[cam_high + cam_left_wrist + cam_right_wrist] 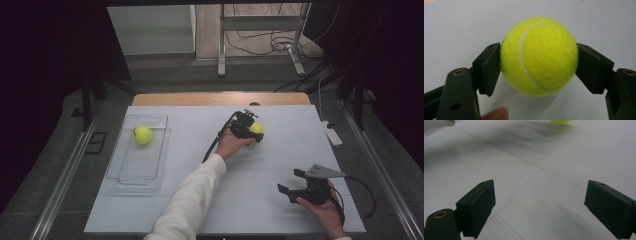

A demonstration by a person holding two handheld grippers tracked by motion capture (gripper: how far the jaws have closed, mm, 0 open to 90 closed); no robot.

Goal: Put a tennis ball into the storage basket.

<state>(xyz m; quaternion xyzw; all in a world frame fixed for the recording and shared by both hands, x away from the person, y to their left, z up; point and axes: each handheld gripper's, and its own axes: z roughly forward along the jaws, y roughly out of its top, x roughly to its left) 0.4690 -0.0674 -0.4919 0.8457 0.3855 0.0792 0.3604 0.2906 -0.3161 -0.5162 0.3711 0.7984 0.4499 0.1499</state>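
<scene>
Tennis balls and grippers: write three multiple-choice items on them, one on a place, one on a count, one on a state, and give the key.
1. Where does the ball that no gripper holds lie?
A. in the clear tray
B. on the floor
C. between the right gripper's jaws

2. How many tennis balls does the high view show?
A. one
B. two
C. four

3. How does the left gripper stand?
A. open above the tray
B. shut on nothing
C. shut on a ball

Key: 1 A, the free ball sits inside the clear tray. 2 B, that one plus the held ball. 3 C, the left gripper presses both pads on it; the right gripper is open.
</scene>
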